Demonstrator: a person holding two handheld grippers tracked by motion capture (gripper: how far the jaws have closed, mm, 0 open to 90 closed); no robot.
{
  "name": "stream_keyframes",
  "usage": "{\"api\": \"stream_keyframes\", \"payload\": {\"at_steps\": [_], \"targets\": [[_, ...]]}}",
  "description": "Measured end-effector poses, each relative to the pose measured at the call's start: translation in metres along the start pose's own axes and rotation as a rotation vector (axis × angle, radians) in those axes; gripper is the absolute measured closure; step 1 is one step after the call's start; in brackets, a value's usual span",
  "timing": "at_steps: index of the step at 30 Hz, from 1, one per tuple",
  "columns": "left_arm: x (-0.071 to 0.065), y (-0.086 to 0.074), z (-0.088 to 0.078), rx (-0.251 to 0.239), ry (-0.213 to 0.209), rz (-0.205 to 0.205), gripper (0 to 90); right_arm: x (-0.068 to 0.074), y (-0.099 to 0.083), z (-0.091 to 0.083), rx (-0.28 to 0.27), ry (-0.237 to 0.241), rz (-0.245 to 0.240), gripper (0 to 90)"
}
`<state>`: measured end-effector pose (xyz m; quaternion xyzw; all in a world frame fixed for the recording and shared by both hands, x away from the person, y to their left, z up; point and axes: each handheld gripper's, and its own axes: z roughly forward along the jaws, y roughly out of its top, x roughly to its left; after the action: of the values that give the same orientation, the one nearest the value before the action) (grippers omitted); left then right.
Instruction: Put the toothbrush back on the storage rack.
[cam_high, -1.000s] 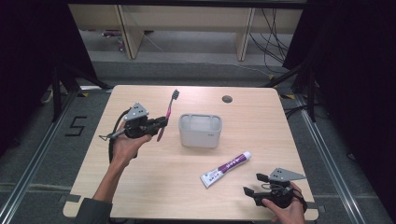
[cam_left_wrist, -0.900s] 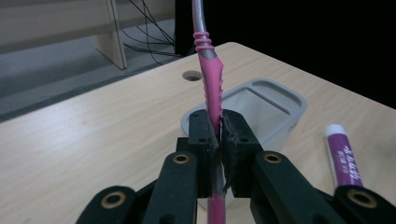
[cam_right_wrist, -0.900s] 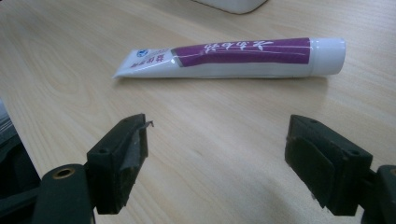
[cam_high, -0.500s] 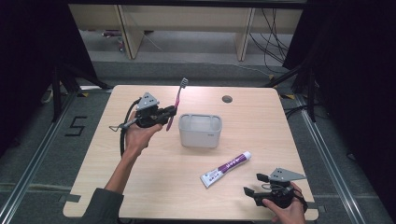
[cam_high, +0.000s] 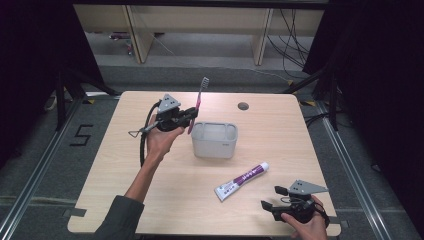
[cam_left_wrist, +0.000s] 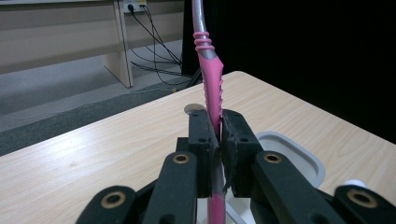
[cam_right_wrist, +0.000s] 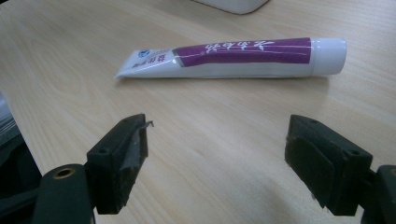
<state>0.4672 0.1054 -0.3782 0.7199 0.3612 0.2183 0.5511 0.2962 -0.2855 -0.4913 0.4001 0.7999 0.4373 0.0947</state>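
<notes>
The pink toothbrush (cam_high: 198, 102) stands nearly upright, bristles up, clamped by its handle between the closed jaws of my left gripper (cam_high: 184, 116), raised just left of the grey holder (cam_high: 215, 140) at mid-table. To seat it well, I judge, I should carry it over the rim, keep it vertical, lower first — then release. My right gripper (cam_high: 274, 197) rests at the near right edge, jaws wide and empty — the toothpaste tube (cam_high: 242, 181) lying just beyond it.
</notes>
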Motion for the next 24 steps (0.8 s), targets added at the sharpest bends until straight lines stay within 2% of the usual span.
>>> {"api": "stream_keyframes", "payload": {"at_steps": [1,2,10,19,21,24], "targets": [[0.000,-0.001,0.002,-0.004,0.003,-0.006,82.3,0.000,0.000,0.001,-0.011,0.009,0.001,22.2],[0.000,-0.002,0.005,-0.002,0.004,-0.011,82.3,-0.001,0.000,0.000,-0.005,-0.010,-0.010,22.2],[-0.001,-0.006,0.016,-0.001,0.002,-0.018,82.3,-0.002,0.000,0.000,-0.010,-0.011,-0.023,22.2],[-0.001,-0.009,0.022,-0.011,0.015,-0.022,82.3,-0.002,0.000,-0.001,-0.016,-0.019,-0.042,22.3],[0.000,-0.010,0.024,-0.008,0.011,-0.036,82.3,-0.002,0.000,-0.001,-0.013,-0.017,-0.039,22.3],[0.000,-0.014,0.026,0.000,0.016,-0.033,82.3,-0.001,-0.001,0.000,-0.021,-0.007,-0.024,22.3]]}}
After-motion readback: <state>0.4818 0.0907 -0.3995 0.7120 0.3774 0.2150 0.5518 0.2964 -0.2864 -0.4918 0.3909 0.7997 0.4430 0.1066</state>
